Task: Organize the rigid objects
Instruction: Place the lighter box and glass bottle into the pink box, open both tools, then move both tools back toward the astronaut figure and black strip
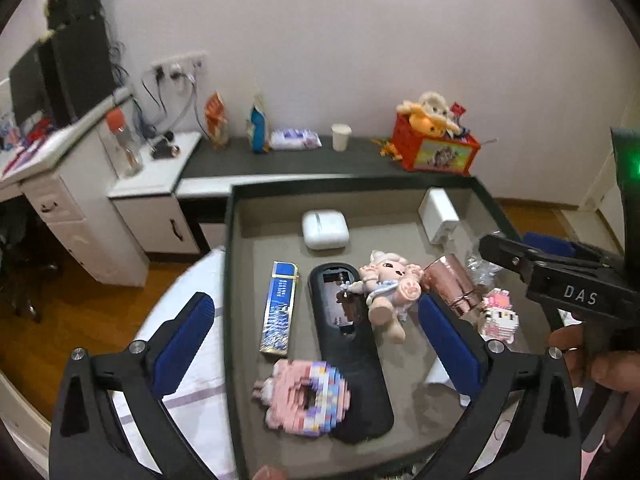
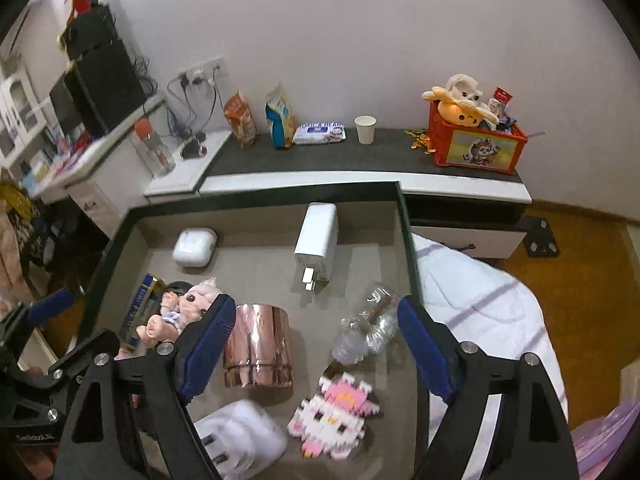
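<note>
A dark-rimmed tray (image 1: pixel 236 240) (image 2: pixel 404 220) holds the objects. In the left wrist view: a white earbud case (image 1: pixel 324 229), a white charger (image 1: pixel 438 214), a blue lighter box (image 1: pixel 279 308), a black remote shell (image 1: pixel 350 352), a pink doll (image 1: pixel 386 292), a rose-gold cup (image 1: pixel 454 282) and a pink block donut (image 1: pixel 304 396). My left gripper (image 1: pixel 316 352) is open above the remote, holding nothing. My right gripper (image 2: pixel 316 352) is open, holding nothing, above the rose-gold cup (image 2: pixel 258 346), a clear wrapper (image 2: pixel 366 328) and a pink-white block figure (image 2: pixel 334 412); it also shows in the left wrist view (image 1: pixel 520 264).
A second white charger (image 2: pixel 240 436) lies at the tray's near edge. The tray rests on a white bed cover (image 2: pixel 480 312). Behind stands a low cabinet (image 2: pixel 360 160) with a paper cup (image 2: pixel 365 129), snack bags, wipes and a red toy box (image 2: pixel 476 144). A desk is at the left.
</note>
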Motion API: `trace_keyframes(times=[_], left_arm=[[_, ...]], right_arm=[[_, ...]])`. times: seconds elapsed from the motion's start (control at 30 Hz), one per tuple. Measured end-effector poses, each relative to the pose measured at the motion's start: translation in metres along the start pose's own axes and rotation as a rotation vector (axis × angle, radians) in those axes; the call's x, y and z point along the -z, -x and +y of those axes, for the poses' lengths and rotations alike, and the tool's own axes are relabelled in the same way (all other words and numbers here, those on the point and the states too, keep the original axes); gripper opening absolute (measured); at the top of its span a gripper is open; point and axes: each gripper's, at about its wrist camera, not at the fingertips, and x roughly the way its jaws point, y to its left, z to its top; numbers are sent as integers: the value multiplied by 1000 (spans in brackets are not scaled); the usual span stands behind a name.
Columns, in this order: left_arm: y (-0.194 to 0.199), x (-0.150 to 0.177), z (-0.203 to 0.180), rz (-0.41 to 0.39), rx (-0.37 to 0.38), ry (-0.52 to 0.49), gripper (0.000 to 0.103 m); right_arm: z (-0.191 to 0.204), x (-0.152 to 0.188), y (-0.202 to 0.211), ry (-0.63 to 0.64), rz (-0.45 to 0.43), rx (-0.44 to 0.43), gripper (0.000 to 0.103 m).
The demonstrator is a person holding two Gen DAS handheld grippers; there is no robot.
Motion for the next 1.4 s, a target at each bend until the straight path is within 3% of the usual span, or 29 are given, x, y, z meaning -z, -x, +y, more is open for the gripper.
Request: trace_keyframes(times=[0.13,0.2,0.43,0.87,1.4], left_arm=[[35,8,7,-52,-24,30,103],[53,16,11,-66,-13,51,103],[107,51,11,-114,0,71,103],[172,124,-3,-119,5,80,103],[227,170,1,-165,-29,124,103]], right_arm=[[-1,12,29,-43,-43,-71,86],[-1,19,41,-65,-57,-121,103],[13,55,95,-72,-116,-198,103],[38,126,175,-25,-191,-164,103],[58,197,236,32,-246,-17,103]])
